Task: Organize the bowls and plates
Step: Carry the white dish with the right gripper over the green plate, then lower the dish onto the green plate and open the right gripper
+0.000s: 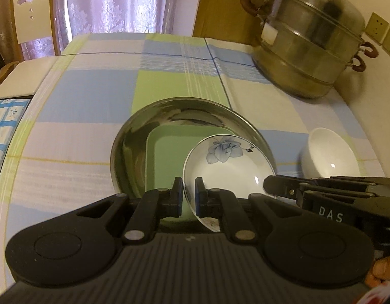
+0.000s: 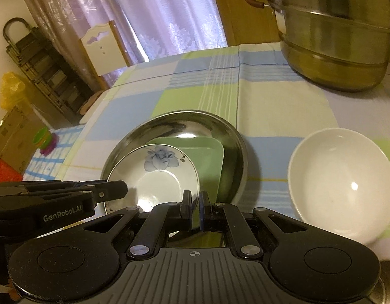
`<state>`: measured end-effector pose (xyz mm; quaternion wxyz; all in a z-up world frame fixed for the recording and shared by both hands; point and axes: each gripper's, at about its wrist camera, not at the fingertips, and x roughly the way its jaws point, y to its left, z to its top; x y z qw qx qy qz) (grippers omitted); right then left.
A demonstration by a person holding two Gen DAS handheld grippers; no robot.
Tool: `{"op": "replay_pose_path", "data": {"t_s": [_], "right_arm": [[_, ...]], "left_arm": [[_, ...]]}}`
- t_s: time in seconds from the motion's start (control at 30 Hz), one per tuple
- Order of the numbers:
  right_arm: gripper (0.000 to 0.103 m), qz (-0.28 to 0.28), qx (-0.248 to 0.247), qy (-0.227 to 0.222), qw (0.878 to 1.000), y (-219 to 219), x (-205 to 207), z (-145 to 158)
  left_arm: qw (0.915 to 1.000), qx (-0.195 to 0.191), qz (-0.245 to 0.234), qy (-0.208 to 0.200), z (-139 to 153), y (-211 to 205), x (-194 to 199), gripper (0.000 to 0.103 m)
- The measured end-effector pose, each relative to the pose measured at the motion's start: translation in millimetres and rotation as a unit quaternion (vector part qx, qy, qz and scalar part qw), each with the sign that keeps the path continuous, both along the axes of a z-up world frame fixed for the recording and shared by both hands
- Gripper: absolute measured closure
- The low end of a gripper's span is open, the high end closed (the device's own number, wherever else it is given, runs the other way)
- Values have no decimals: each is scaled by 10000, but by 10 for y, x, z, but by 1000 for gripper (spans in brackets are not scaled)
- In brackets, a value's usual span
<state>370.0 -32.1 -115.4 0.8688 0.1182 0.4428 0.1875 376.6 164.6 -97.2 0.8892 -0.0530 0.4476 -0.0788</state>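
Two black claws work side by side over a bench covered with a blue, green and white checked cloth [image 1: 88, 96]. The left claw [image 1: 188, 195] is clamped on the near rim of a small white dish with a blue flower [image 1: 228, 164], tilting it up. The right claw [image 2: 195, 209] is pinched nearly closed at the same dish's near edge, seemingly on the rim of the green square plate [image 2: 210, 162] beneath it. Both lie inside a wide steel plate [image 2: 174, 124]. An empty white bowl [image 2: 342, 182] stands apart to the right. At the far right corner of the bench stands a tiered steel steamer pot [image 1: 309, 48].
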Motion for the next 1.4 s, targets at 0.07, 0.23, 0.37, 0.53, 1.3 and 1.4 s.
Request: {"op": "replay_pose_path", "data": {"t_s": [0.07,0.23,0.37,0.53,1.3,1.4], "right_arm": [[98,-46,-10,48,10000,35,69,-34],[98,-166,-33,186,9997,91,224,-150],[98,-243,-52,307,9992,114,306,-241],[98,-288,-80,367,9989,143,364,-309],[57,-541,290,-152,9980,-11,176,23],[56,-543,392,-231,9975,-74,64,144]], "left_arm": [[10000,8,-28,49,-44,21,86,95],[9998,42,-78,202,-176,59,282,95],[9994,20,-102,334,-272,79,379,95],[9990,17,-111,439,-351,99,489,95],[9997,216,97,45,-29,170,366,93],[9998,190,108,-43,99,175,218,91]]}}
